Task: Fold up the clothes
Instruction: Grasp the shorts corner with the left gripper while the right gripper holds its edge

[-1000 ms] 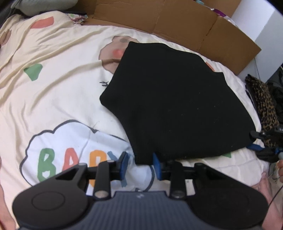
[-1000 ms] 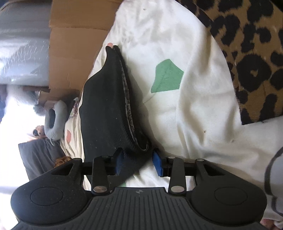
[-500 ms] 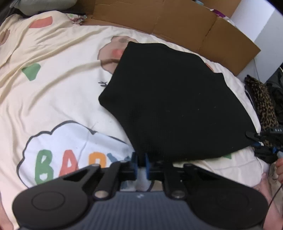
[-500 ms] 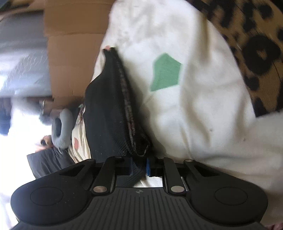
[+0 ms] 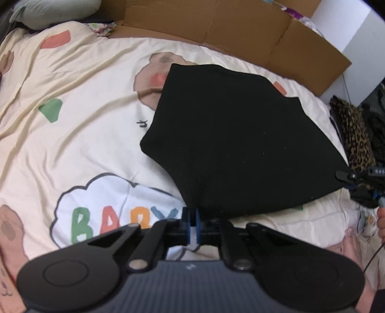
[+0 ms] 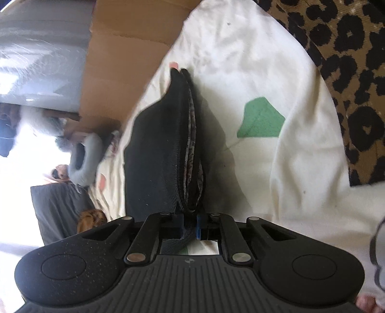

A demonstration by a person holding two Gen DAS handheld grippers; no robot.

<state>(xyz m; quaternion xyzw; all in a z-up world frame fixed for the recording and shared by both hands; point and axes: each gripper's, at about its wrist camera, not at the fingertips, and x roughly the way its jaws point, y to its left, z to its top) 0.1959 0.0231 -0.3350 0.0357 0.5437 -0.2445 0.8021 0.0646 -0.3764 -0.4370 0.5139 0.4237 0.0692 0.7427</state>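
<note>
The folded black knit cloth (image 5: pixel 238 142) lies flat on the cream cartoon-print bed sheet (image 5: pixel 72 144), spreading toward 12 o'clock from the left gripper (image 5: pixel 191 222), which pinches its near corner, while the right gripper (image 6: pixel 190 225) squeezes another edge.

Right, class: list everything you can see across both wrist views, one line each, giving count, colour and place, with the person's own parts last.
black garment: one, black, flat on the bedsheet, near corners pinched
bedsheet: one, cream with coloured prints, under the garment
cardboard: one, brown, along the far edge
leopard-print fabric: one, tan and black, beside the sheet
grey pillow: one, grey, far left corner
left gripper: one, black, blue pads, shut on garment's corner
right gripper: one, black, shut on garment's edge
</note>
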